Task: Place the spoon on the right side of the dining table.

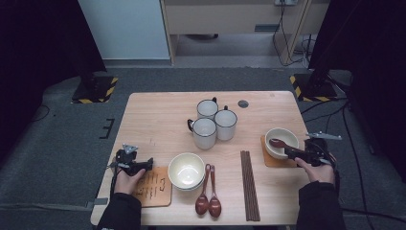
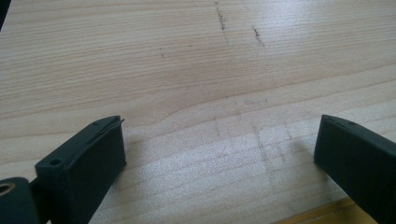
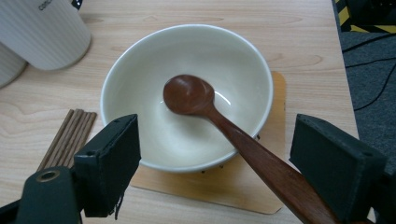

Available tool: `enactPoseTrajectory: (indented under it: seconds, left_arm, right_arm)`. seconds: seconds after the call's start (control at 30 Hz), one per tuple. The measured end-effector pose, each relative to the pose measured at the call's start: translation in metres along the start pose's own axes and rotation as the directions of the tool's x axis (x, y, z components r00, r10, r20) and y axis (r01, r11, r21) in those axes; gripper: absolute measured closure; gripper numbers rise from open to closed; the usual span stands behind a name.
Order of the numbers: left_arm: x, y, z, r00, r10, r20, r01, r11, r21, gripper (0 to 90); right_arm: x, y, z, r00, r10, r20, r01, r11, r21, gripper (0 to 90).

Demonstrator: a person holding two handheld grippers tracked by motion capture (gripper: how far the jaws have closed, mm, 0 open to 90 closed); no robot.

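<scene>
A cream bowl (image 1: 282,135) (image 3: 140,102) stands on a wooden coaster (image 1: 273,161) (image 3: 279,112) at the table's right side. A dark wooden spoon (image 1: 276,143) (image 3: 189,95) lies with its head in the bowl and its handle leaning over the rim. My right gripper (image 1: 290,153) (image 3: 217,140) is open, and the spoon handle runs between its jaws close to the right one. My left gripper (image 1: 149,164) (image 2: 219,154) is open low over bare table wood, beside a second coaster (image 1: 154,187) at the front left.
Stacked cream bowls (image 1: 186,171) sit front centre, with two wooden spoons (image 1: 208,200) and a bundle of chopsticks (image 1: 249,184) (image 3: 70,130) to their right. Three white mugs (image 1: 213,122) (image 3: 44,32) cluster mid-table. Dark stands flank the far table corners.
</scene>
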State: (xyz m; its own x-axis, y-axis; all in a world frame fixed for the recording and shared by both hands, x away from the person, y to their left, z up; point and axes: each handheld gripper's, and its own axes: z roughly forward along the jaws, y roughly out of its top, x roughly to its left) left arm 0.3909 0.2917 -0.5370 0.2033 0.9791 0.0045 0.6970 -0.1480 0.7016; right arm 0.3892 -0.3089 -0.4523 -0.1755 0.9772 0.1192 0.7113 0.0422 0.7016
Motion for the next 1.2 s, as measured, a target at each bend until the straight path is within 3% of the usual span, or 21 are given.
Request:
enactPoseTrajectory:
  seconds: [1.2]
  left_arm:
    - [0.000,0.000,0.000,1.0000,0.000,0.000,0.000,1.0000,0.000,1.0]
  right_arm:
    - [0.017,-0.015,-0.017,0.9967,-0.053,-0.061,0.055,0.998,0.018,16.2]
